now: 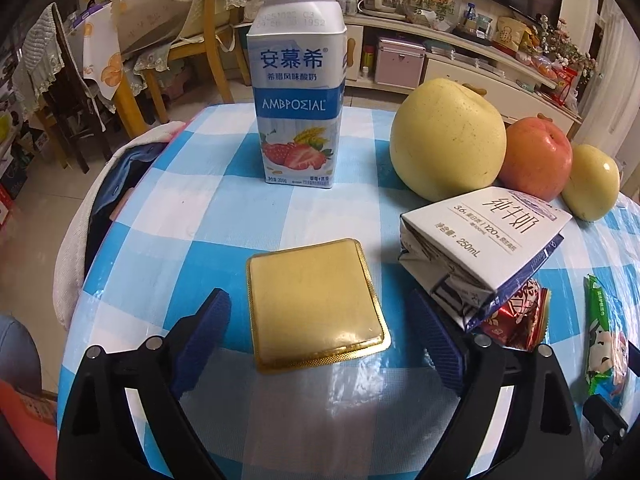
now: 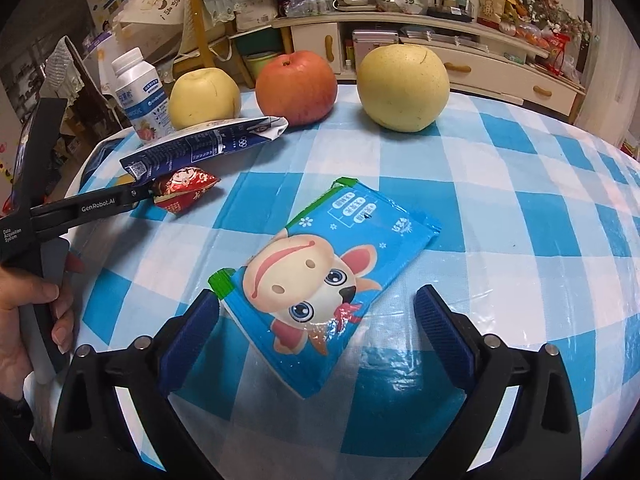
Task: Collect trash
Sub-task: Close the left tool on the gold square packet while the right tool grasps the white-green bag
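The left gripper (image 1: 320, 332) hung over a table (image 1: 192, 216) covered in blue-and-white check, its jaws spread wide and holding nothing; a flat gold foil packet (image 1: 316, 300) lay on the cloth between the two blue pads (image 1: 208, 328), with clear cloth on either side of it. Just to the right of that gripper's right finger sat a crushed white milk carton (image 1: 484, 244), lying tilted on its side over a red candy wrapper (image 1: 516, 320). An upright yogurt bottle (image 1: 298, 92) stood farther back, well apart from the packet, with open cloth between them. A large yellow pear (image 1: 448, 140), a red apple (image 1: 536, 156) and a smaller yellow fruit (image 1: 592, 182) crowded the far right, close to the table's rim. At the left edge a white and dark blue cloth (image 1: 100, 200) hung over the rim. The right gripper (image 2: 316, 332) also stood wide open and empty, its pads (image 2: 192, 336) flanking the near end of a blue snack wrapper (image 2: 328, 276) printed with a cartoon cow; the left pad was just beside the wrapper's green corner, though I could not tell whether it touched. The wrapper lay flat and slanted, its far end pointing away to the right. To its right and beyond it the tablecloth was open as far as the curved edge. In the right wrist view the left gripper's black body reached in from the left, gripped by a hand (image 2: 24, 320).
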A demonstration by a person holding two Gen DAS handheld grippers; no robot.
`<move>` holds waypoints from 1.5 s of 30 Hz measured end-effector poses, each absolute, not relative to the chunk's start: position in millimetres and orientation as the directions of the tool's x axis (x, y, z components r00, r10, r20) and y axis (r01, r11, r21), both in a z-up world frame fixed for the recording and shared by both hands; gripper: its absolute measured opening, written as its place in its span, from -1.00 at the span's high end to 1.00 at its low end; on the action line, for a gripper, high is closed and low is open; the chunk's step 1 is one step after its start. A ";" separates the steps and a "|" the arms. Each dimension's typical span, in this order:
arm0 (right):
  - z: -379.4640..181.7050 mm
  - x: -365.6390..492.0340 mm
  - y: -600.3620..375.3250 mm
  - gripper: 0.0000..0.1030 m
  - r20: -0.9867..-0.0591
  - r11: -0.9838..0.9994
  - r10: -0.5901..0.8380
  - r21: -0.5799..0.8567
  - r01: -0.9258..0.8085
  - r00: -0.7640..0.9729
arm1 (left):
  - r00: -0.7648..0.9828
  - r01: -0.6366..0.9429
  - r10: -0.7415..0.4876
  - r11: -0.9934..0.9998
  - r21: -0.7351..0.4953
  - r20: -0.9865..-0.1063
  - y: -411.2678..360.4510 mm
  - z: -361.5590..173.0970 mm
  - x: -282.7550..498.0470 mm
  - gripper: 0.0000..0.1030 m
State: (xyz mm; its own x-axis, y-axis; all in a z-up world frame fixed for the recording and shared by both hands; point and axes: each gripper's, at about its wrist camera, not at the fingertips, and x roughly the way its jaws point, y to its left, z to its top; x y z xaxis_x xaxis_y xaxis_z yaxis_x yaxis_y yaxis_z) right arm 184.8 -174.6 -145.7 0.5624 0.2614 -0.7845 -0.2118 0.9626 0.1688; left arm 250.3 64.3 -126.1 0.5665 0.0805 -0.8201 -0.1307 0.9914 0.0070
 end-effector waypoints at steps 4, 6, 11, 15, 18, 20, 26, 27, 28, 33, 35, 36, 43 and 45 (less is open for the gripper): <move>-147.9 187.3 -166.4 -0.92 -0.785 0.967 0.232 0.125 -0.220 0.574 | 0.566 -0.131 0.081 0.991 0.008 -0.820 63.6 -126.2 250.7 -0.76; -149.5 187.0 -161.6 -0.92 -0.787 0.969 0.211 0.091 -0.229 0.580 | 0.566 -0.132 0.082 0.991 0.008 -0.820 63.4 -126.1 250.6 -0.75; -150.4 188.5 -156.8 -0.93 -0.790 0.963 0.215 0.076 -0.257 0.575 | 0.587 -0.120 0.082 0.993 0.014 -0.805 61.3 -124.1 246.9 -0.37; -149.1 186.8 -156.2 -0.64 -0.782 0.962 0.205 0.049 -0.268 0.589 | 0.597 -0.118 0.078 0.993 0.009 -0.799 59.8 -123.2 243.7 -0.23; -145.9 184.0 -157.0 -0.10 -0.770 0.955 0.214 0.036 -0.295 0.601 | 0.599 -0.119 0.082 0.993 0.012 -0.796 59.5 -122.6 241.4 -0.20; -144.7 183.2 -156.0 0.10 -0.771 0.951 0.221 0.034 -0.307 0.598 | 0.601 -0.116 0.084 0.993 0.018 -0.795 58.8 -122.5 239.3 -0.18; -143.9 181.3 -158.6 0.31 -0.772 0.948 0.228 0.038 -0.315 0.593 | 0.609 -0.108 0.104 0.993 0.047 -0.787 56.8 -119.1 232.5 -0.17; -143.5 181.1 -159.4 0.31 -0.771 0.948 0.231 0.041 -0.315 0.594 | 0.612 -0.109 0.104 0.993 0.047 -0.784 57.4 -117.9 230.7 -0.17; -142.5 180.6 -160.2 0.32 -0.768 0.948 0.234 0.045 -0.315 0.596 | 0.616 -0.112 0.102 0.993 0.041 -0.781 59.4 -115.8 228.8 -0.17; -133.9 177.8 -164.7 0.33 -0.750 0.947 0.253 0.062 -0.316 0.612 | 0.641 -0.123 0.094 0.992 0.019 -0.762 67.2 -101.9 220.4 -0.17; -130.0 176.2 -166.5 0.33 -0.740 0.946 0.261 0.068 -0.317 0.619 | 0.652 -0.124 0.091 0.992 0.013 -0.753 69.3 -95.6 215.8 -0.17; -128.5 175.4 -166.6 0.34 -0.737 0.946 0.263 0.070 -0.317 0.623 | 0.656 -0.122 0.089 0.992 0.011 -0.750 69.9 -93.2 213.4 -0.18; -114.3 168.7 -171.6 0.42 -0.702 0.937 0.303 0.096 -0.336 0.645 | 0.681 -0.113 0.074 0.994 -0.005 -0.729 73.1 -77.3 198.2 -0.18; -110.5 166.7 -173.5 0.44 -0.691 0.934 0.318 0.109 -0.341 0.649 | 0.688 -0.109 0.070 0.994 -0.008 -0.723 73.5 -72.9 194.0 -0.18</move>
State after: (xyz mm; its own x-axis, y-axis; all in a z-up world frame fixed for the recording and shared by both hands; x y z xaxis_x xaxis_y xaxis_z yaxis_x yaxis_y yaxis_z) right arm 166.7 -173.5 -110.5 0.6494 0.3183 -0.6906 -0.3414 0.9335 0.1093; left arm 194.0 73.5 -72.9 0.6875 0.0696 -0.7228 -0.1095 0.9940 -0.0085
